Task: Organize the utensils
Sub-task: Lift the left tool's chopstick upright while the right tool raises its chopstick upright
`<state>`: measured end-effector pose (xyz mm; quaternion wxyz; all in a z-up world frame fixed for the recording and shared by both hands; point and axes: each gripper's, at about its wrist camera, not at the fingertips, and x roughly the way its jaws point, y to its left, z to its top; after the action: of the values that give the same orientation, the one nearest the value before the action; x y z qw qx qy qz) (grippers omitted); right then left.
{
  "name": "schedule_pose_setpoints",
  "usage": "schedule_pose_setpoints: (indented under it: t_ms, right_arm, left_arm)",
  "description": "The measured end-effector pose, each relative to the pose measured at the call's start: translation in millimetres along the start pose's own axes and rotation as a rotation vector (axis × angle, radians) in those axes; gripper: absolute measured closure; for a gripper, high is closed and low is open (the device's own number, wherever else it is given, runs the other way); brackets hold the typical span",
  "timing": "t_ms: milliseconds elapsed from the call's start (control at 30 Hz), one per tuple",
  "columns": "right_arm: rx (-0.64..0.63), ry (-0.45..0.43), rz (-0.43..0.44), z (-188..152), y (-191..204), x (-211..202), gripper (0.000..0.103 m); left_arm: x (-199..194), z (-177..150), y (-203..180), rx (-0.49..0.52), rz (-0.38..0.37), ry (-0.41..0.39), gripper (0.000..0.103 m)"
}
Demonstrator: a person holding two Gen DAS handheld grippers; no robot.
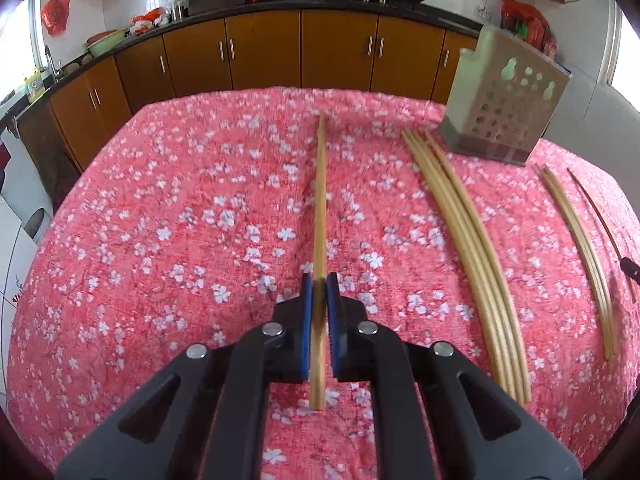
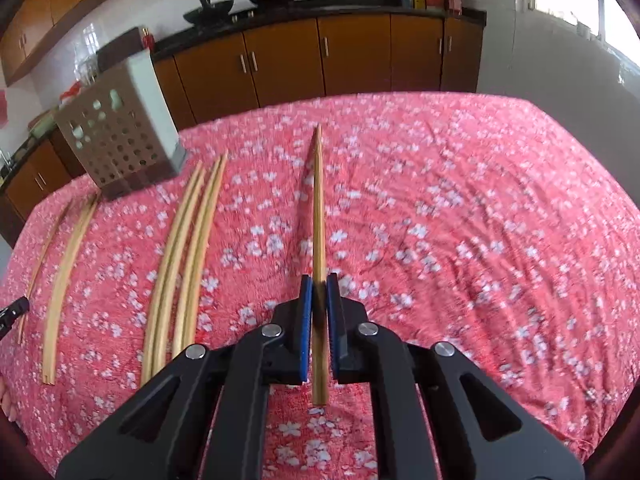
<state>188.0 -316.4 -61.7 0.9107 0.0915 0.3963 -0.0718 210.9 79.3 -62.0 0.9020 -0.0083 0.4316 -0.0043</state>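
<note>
Midway at best: the left gripper point(image 1: 319, 280) and right gripper point(image 2: 319, 280) each clamp one chopstick point(image 1: 320, 200) point(image 2: 318, 208) pointing to twelve o'clock above the floral tablecloth point(image 1: 160, 220). Loose chopsticks point(image 1: 468, 248) still lie at two o'clock, beside the perforated holder point(image 1: 496, 112), whose contents cannot be made out.

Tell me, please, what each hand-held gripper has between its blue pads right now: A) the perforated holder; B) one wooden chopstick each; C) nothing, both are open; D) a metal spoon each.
B: the left hand-held gripper is shut on a chopstick, and the right hand-held gripper is shut on another chopstick, while the perforated holder stands apart on the tablecloth.
</note>
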Motion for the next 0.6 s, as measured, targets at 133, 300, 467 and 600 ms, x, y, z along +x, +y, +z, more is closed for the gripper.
schedule_pose_setpoints:
  t_ms: [133,300,467,600]
  right_arm:
    - [0.011,-0.09,0.012,11,-5,-29,0.095]
    - [0.022,-0.203,0.026,27,-9,-63,0.095]
    - [0.025,-0.294,0.034,44,-7,-83,0.095]
    - [0.02,-0.314,0.037,50,-6,-89,0.095]
  left_arm:
    - [-27,8,2,-0.007,-0.01,-0.078,0.095]
    - [-66,23,6,-0.04,-0.018,-0.199,0.095]
    - [-106,48,16,-0.105,-0.041,-0.318,0.095]
    - [-112,58,17,-0.087,-0.021,-0.335,0.095]
